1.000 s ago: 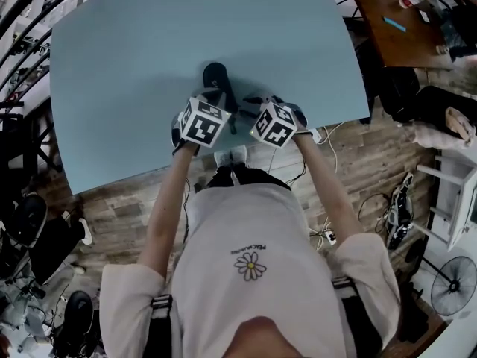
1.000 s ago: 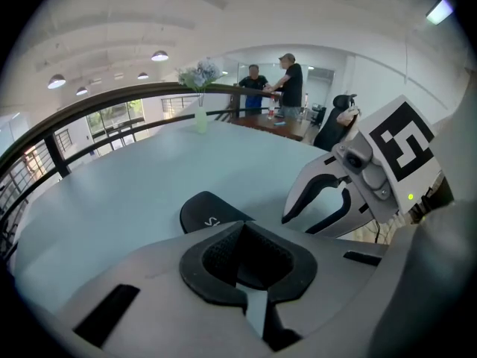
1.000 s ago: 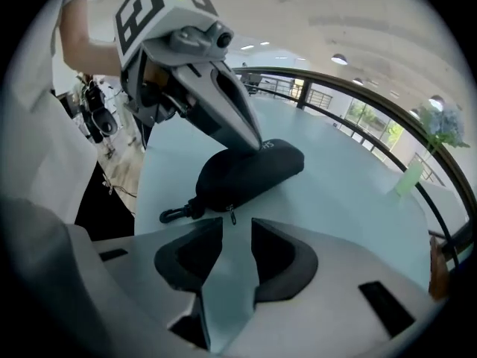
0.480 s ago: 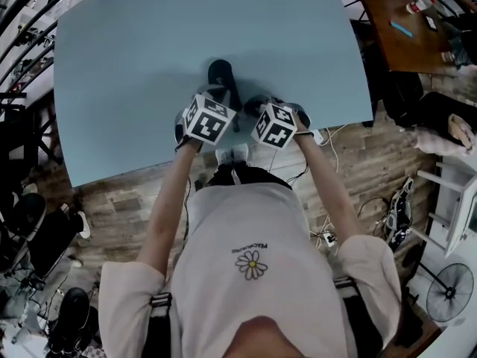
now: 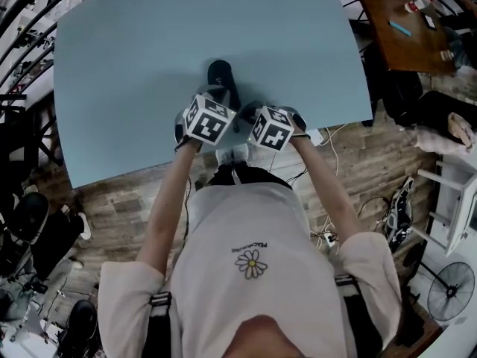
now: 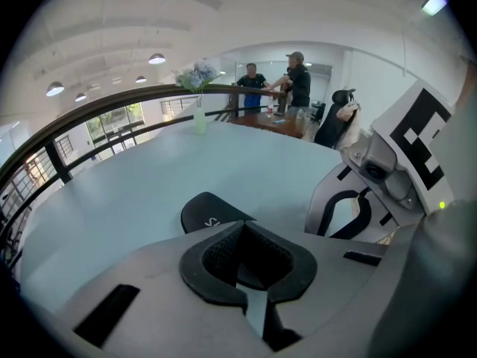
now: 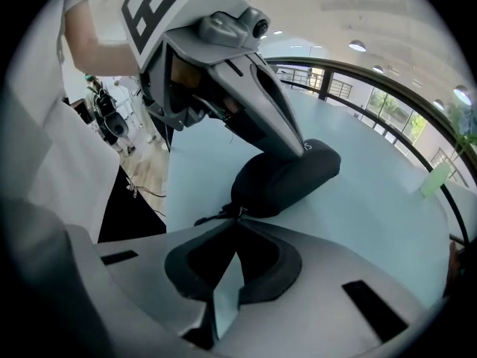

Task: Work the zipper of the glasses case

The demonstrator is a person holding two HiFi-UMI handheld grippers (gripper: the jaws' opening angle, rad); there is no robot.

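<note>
The black glasses case [image 5: 219,74] lies on the pale blue table [image 5: 134,58], near its lower edge at centre frame in the head view. Its rounded far end points up the frame and its near end is hidden under the two marker cubes.

In the right gripper view the case [image 7: 287,177] stretches from the middle toward the right. The left gripper [image 6: 238,228] comes down on it from the upper left, its jaws drawn together into a narrow beak whose tip rests on the top of the case. The left gripper's own view shows the same: pads meeting at the tips, and the case's dark end just beyond them.

The right gripper [image 7: 238,221] sits at the case's near end, low in the frame. Its jaws are closed, and the tips meet right at the small zipper pull [image 7: 238,212]. It seems pinched between them, though the contact is partly hidden by the pads.
</note>
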